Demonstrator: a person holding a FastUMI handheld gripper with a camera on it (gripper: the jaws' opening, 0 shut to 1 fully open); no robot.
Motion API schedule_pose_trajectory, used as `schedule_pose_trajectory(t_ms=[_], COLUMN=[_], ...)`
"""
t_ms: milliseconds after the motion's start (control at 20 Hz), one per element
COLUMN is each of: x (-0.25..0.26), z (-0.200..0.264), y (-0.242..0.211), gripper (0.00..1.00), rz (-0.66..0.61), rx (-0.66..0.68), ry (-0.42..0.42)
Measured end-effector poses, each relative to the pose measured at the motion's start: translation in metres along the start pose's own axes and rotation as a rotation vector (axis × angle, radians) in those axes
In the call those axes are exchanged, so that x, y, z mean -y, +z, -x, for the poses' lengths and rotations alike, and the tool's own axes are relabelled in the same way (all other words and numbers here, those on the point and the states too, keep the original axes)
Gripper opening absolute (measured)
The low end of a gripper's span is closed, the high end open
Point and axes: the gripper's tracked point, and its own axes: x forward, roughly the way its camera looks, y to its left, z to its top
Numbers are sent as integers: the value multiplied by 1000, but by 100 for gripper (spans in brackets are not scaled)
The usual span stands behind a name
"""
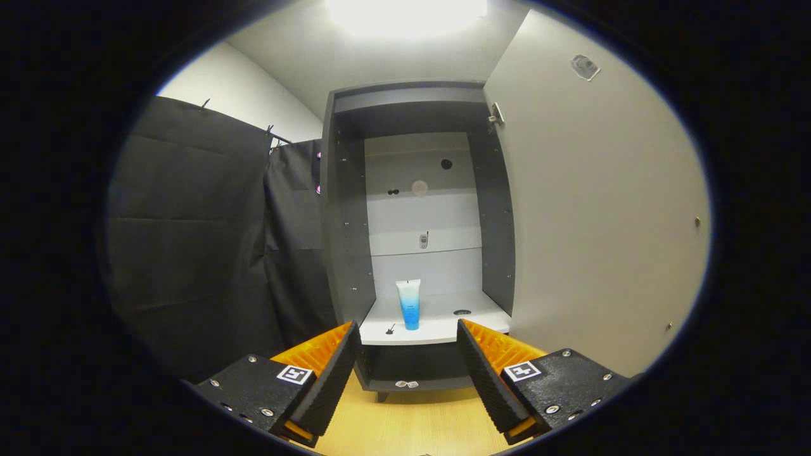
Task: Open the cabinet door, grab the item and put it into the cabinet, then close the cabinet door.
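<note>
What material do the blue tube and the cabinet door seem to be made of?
The blue tube, standing on the shelf beyond the open gripper, looks like soft glossy plastic. The cabinet door, swung open, seems matte laminated board: flat, even, pale surface.

bright ceiling light (405, 16) glares overhead, cabinet (345, 209) interior dim, fisheye bends edges.

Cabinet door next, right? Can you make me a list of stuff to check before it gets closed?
1. Tube standing upright on the white shelf: ok.
2. Tube set back from the shelf's front edge: ok.
3. Tongs open, holding nothing: ok.
4. Tongs back outside the cabinet, in front of the shelf: ok.
5. Cabinet door swung wide open, to the right of the tongs: ok, ready to push.
6. Door handle to grab: cannot tell.
</note>
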Motion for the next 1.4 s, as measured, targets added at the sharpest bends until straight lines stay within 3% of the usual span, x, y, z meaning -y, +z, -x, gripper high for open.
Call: schedule_pose_trajectory(t_ms=[450, 650, 1050, 1400], x=[26, 60, 137, 235], z=[69, 96, 147, 185], y=[-22, -20, -11, -8], gripper=[94, 94, 94, 94], rz=[-8, 22, -34, -96], rx=[5, 22, 42, 41], ry=[-38, -116, -255, -446])
